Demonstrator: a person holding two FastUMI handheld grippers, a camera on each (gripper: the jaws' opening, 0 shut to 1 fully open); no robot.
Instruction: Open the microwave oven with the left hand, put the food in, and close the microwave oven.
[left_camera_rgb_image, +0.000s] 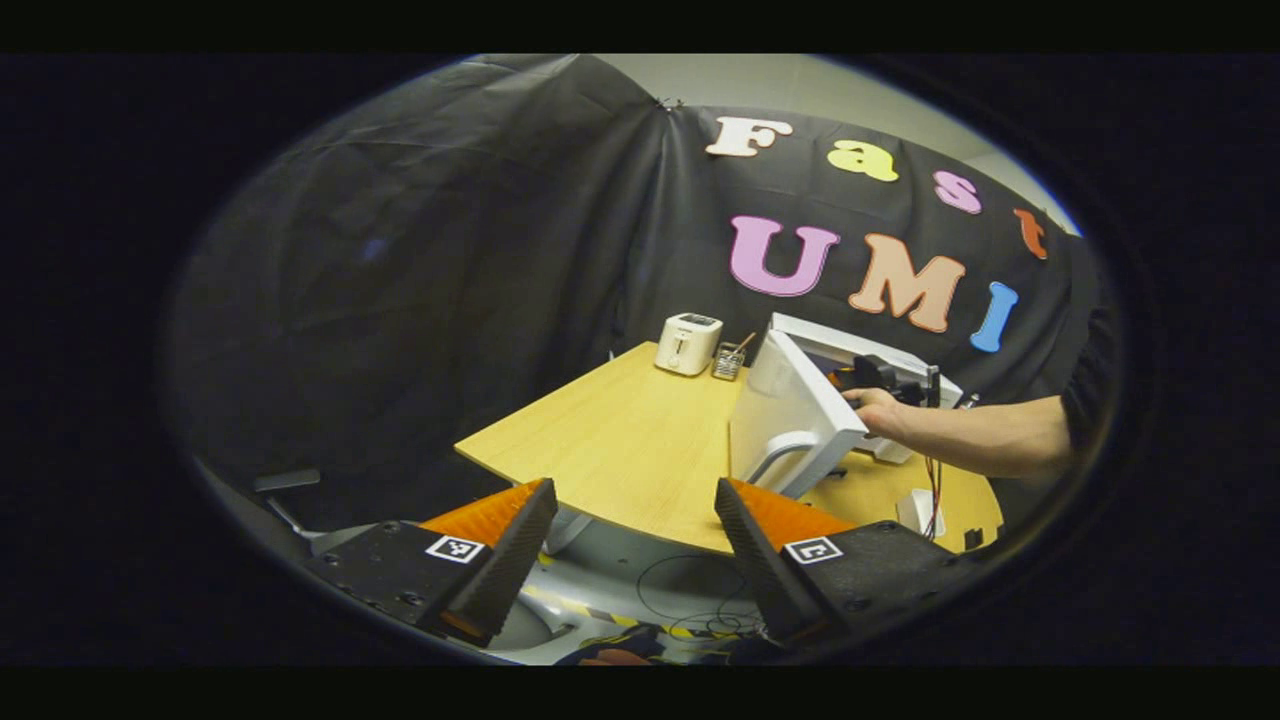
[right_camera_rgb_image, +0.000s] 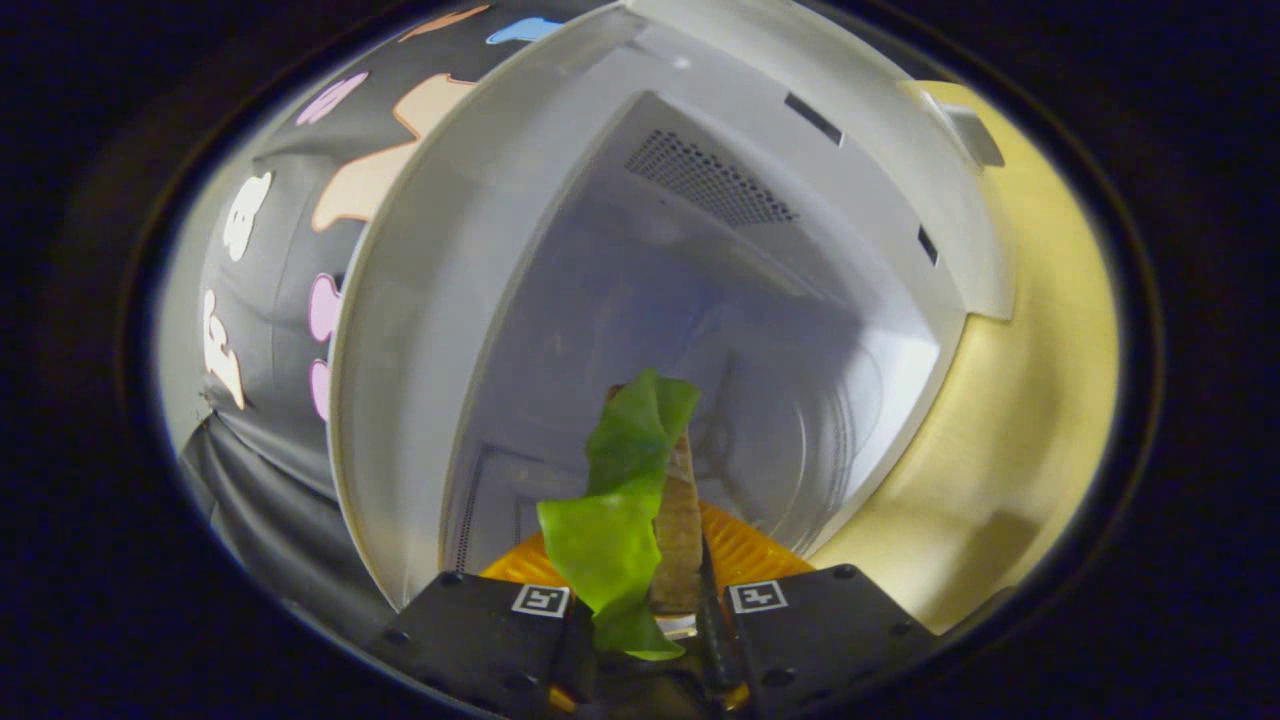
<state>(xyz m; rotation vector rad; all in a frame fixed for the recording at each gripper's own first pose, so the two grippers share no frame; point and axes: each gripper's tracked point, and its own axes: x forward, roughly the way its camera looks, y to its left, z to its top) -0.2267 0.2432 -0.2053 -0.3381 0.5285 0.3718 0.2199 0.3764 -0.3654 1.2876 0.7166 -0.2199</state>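
The white microwave (left_camera_rgb_image: 845, 345) stands on the wooden table (left_camera_rgb_image: 620, 440) with its door (left_camera_rgb_image: 790, 410) swung wide open, handle facing me. My left gripper (left_camera_rgb_image: 635, 535) hangs open off the table's near edge, holding nothing. A person's hand (left_camera_rgb_image: 875, 405) holds the right gripper (left_camera_rgb_image: 880, 375) at the oven's mouth. In the right gripper view, the right gripper (right_camera_rgb_image: 655, 565) is shut on the food, a green lettuce leaf (right_camera_rgb_image: 620, 480) against a brown bread slice (right_camera_rgb_image: 682, 520). It points into the microwave cavity (right_camera_rgb_image: 650, 260), above the glass turntable (right_camera_rgb_image: 810, 450).
A white toaster (left_camera_rgb_image: 688, 343) and a small pen holder (left_camera_rgb_image: 728, 361) stand at the table's far edge. A white block (left_camera_rgb_image: 918, 510) and red wires lie right of the microwave. Cables and striped tape cross the floor (left_camera_rgb_image: 650, 600). A chair armrest (left_camera_rgb_image: 286, 480) sits low left.
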